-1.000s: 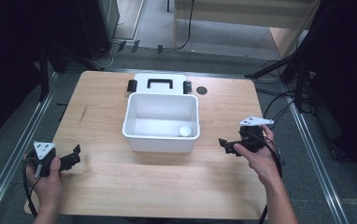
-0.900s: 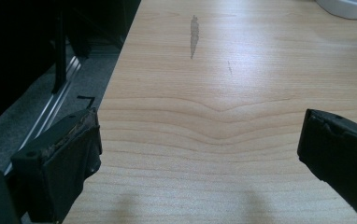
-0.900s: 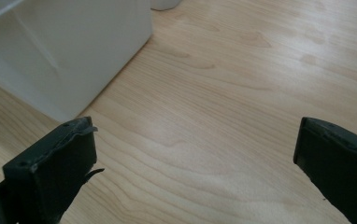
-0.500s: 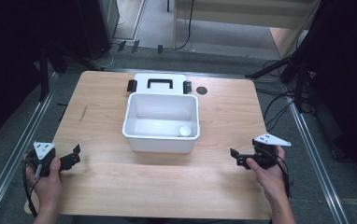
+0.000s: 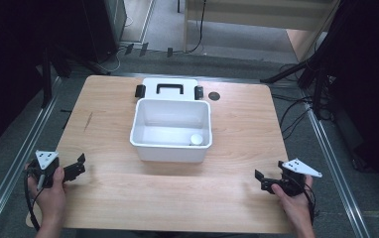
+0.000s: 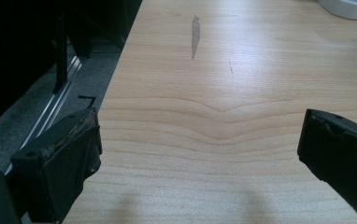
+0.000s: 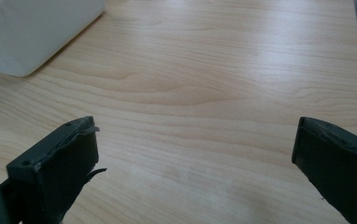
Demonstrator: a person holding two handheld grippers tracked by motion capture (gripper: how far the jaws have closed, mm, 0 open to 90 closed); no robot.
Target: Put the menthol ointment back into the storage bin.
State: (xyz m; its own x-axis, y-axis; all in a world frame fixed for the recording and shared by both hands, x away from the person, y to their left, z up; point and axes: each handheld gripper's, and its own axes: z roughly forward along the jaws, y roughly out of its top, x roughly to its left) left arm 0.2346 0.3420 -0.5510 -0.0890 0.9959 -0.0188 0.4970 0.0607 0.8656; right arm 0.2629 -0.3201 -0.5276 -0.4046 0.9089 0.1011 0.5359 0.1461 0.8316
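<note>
A white plastic bin (image 5: 170,148) stands in the middle of the wooden table (image 5: 128,198), with a small white ball (image 5: 196,139) in its near right corner. Its white lid (image 5: 169,89), with a black handle and black side clips, lies flat just behind it. My left gripper (image 5: 77,167) rests open at the table's near left edge, held by a hand. My right gripper (image 5: 262,179) sits open near the front right corner. Bare wood lies between the jaws in the left gripper view (image 6: 200,154) and in the right gripper view (image 7: 193,158), where the bin's corner (image 7: 32,32) shows.
A small black round disc (image 5: 214,96) lies on the table right of the lid. Metal rails (image 5: 24,148) run along both sides of the table, with cables on the floor to the right. A dark streak marks the wood (image 6: 195,35) ahead of the left gripper.
My right gripper has moved from beside the bin's right side down toward the near right corner of the table. The left gripper has stayed in place.
</note>
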